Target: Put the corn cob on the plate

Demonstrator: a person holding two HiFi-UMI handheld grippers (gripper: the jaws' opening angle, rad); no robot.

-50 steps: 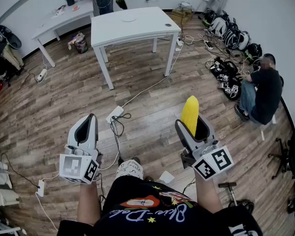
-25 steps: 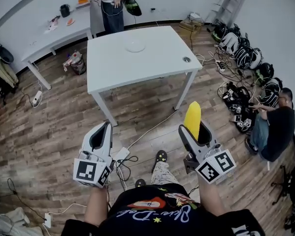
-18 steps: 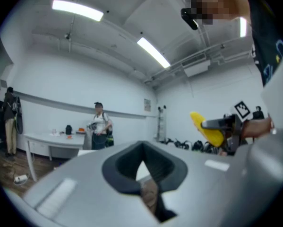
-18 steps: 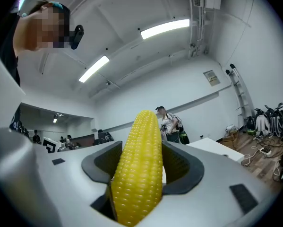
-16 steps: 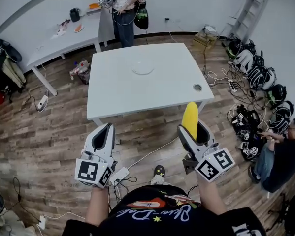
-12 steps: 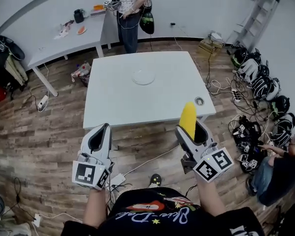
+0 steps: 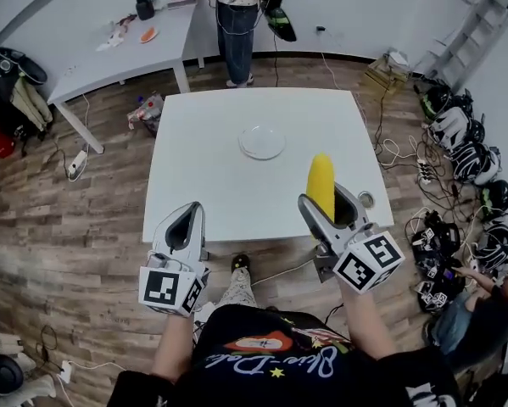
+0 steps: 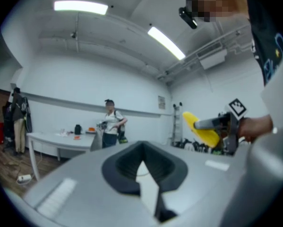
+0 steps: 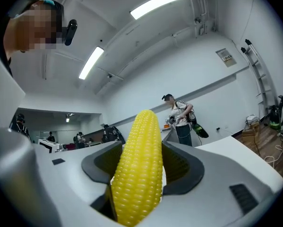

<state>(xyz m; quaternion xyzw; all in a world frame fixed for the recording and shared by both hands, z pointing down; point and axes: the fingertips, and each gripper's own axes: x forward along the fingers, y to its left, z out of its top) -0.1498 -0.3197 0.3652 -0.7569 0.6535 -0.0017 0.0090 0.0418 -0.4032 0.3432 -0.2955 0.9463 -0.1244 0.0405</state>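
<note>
A yellow corn cob [image 7: 321,183] stands upright in my right gripper [image 7: 324,202], which is shut on its lower half. In the right gripper view the cob [image 9: 139,164] fills the gap between the grey jaws of the right gripper [image 9: 141,167]. The white plate [image 7: 262,141] lies near the middle of the white table [image 7: 194,168], beyond and left of the cob. My left gripper [image 7: 188,214] hangs over the table's near edge, shut on nothing. In the left gripper view, that gripper [image 8: 142,167] has its jaws together, with the corn cob [image 8: 200,129] off to the right.
A person [image 7: 237,7] stands at the table's far side. A second white table [image 7: 118,49] with small items is at the back left. Bags and gear [image 7: 466,134] and cables lie on the wooden floor at the right. A round grommet [image 7: 365,198] sits near the table's right corner.
The view has closed in on the white table, which now lies right under both grippers. The corn cob stays held upright in the right gripper; the left gripper stays shut.
</note>
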